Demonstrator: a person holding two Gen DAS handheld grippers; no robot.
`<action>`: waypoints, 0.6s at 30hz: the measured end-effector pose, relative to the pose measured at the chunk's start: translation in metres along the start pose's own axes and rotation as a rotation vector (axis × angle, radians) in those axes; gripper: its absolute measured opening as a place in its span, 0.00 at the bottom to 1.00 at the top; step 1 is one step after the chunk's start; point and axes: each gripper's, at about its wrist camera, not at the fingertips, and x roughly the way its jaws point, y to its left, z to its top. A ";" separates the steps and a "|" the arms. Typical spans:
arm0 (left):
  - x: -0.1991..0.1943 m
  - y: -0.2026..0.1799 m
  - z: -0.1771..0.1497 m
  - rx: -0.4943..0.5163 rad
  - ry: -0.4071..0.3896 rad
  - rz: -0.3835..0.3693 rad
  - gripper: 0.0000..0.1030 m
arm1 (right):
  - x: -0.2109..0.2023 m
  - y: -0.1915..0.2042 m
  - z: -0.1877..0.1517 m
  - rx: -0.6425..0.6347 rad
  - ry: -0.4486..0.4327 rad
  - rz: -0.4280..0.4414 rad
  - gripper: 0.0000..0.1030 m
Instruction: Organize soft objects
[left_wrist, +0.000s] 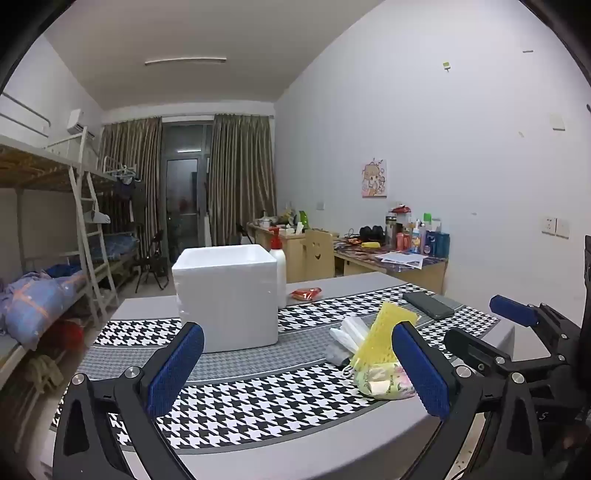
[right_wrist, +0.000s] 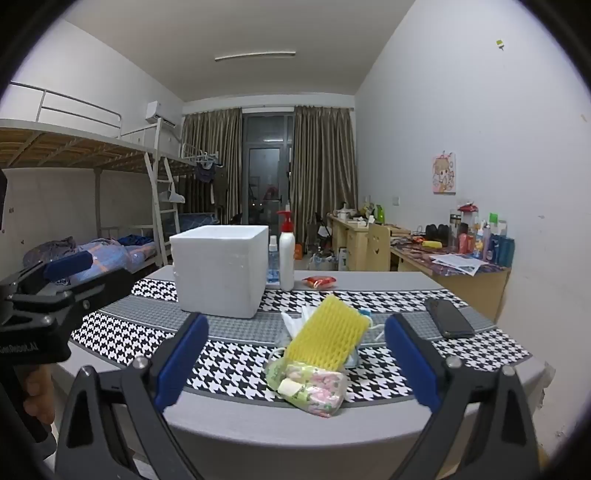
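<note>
Hovering level over the table (right_wrist: 332, 435), both grippers' fingers (left_wrist: 175, 369) wide, empty-handed.

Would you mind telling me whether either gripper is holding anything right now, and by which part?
Nothing is held. The left gripper and right gripper both stand open, short of the yellow foam net.

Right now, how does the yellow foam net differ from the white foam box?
The yellow foam net is a flat mesh sleeve lying tilted on the soft pile; the white foam box is a smooth, rigid-looking cube standing upright. The net is smaller and nearer the cameras. Both rest on the houndstooth cloth, untouched.
</note>
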 end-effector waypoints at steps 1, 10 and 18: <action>0.001 0.000 0.000 -0.001 -0.003 0.002 0.99 | 0.000 0.000 0.000 -0.001 0.002 0.001 0.95; -0.001 0.001 0.000 -0.011 -0.019 0.011 0.99 | 0.000 -0.001 0.002 0.001 -0.005 0.001 0.95; 0.003 0.003 -0.001 -0.011 -0.006 0.004 0.99 | -0.002 0.000 0.003 0.008 -0.012 0.004 0.95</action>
